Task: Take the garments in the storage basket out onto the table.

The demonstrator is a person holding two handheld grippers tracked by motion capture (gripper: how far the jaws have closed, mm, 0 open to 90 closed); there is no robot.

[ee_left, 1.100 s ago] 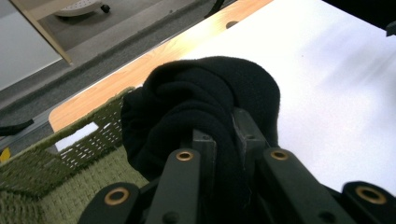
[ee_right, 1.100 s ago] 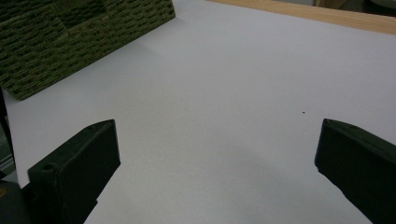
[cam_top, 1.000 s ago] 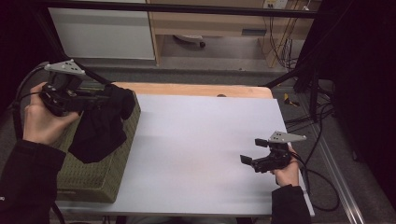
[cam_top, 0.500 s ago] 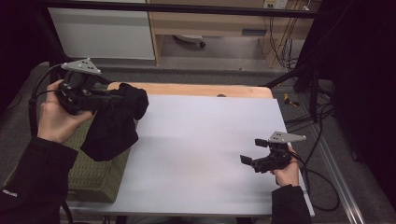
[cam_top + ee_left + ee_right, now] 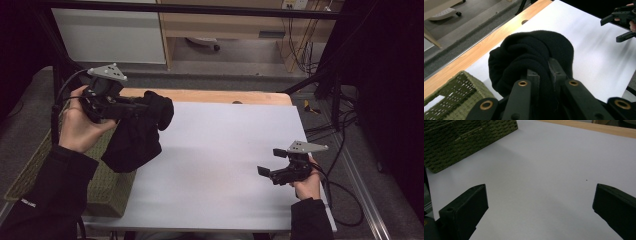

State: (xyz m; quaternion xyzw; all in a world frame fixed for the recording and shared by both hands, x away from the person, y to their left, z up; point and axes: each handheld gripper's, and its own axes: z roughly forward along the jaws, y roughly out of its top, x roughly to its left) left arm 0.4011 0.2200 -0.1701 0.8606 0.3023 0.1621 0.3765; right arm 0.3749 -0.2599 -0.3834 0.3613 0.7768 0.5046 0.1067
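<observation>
Left claw [image 5: 142, 106], upper left of the high view, clamped tight on a black fleece garment [image 5: 135, 140]. In the left gripper view the jaws sit nearly together with a fold of the fleece [image 5: 534, 55] pinched between them and bunched over the tips. The rest of the cloth hangs loose below the claw, draping down toward the green woven basket [image 5: 107, 185] at the lower left of the high view. The grip is on a bunched edge, not the middle, so most of the fabric dangles free. That looks like a lift-out hold, good for carrying the garment clear of the basket rim and over to the white bench [image 5: 225, 150].

Right claw [image 5: 272, 172], lower right of the high view, jaws spread wide, nothing in them. The right gripper view shows both black jaws far apart over bare white bench [image 5: 541, 177], with the basket corner [image 5: 461, 137] at upper left of that frame. It sits low at the bench's near right edge, probably parked and waiting to take a corner of the cloth once it is laid down.

Garment position: held up in the air by the left claw, at the left end of the bench, its upper bunch over the white surface near the wooden strip [image 5: 210, 96], its lower part in front of the basket. Well apart from the right claw, with open bench between them. Whether the hem touches the basket, can't tell.
</observation>
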